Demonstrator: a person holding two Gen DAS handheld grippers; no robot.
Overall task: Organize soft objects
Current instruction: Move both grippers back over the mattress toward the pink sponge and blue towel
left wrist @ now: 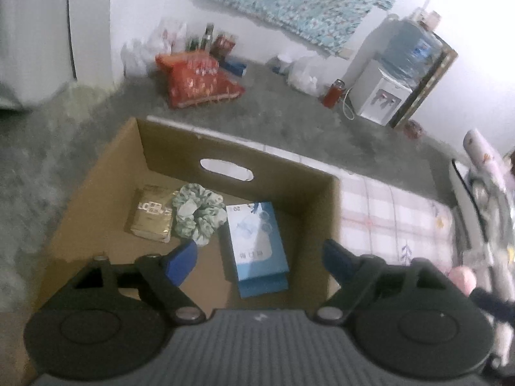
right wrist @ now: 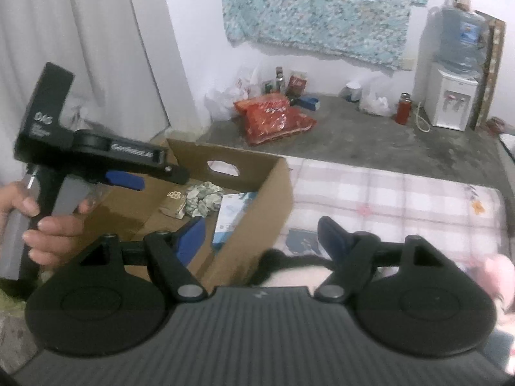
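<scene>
A cardboard box [left wrist: 238,157] stands open on the floor beside the bed. In it lie a green-and-white fabric scrunchie [left wrist: 198,214], a gold packet [left wrist: 151,218] and a light blue carton [left wrist: 257,244]. My left gripper [left wrist: 260,249] hangs open above the box, with nothing between its fingers. The right wrist view shows a hand holding that left gripper [right wrist: 141,177] over the box [right wrist: 276,186]. My right gripper [right wrist: 262,228] is open at the box's right wall. A black-and-white fuzzy thing [right wrist: 289,267] lies below it, near the right finger. A pink fluffy thing [right wrist: 495,273] is at the right edge.
The bed has a pink checked sheet [right wrist: 386,199] to the right of the box. On the grey floor behind are red bags [right wrist: 273,119], white plastic bags, bottles, a red flask [right wrist: 404,111] and a water dispenser [right wrist: 450,96]. A curtain hangs at the left.
</scene>
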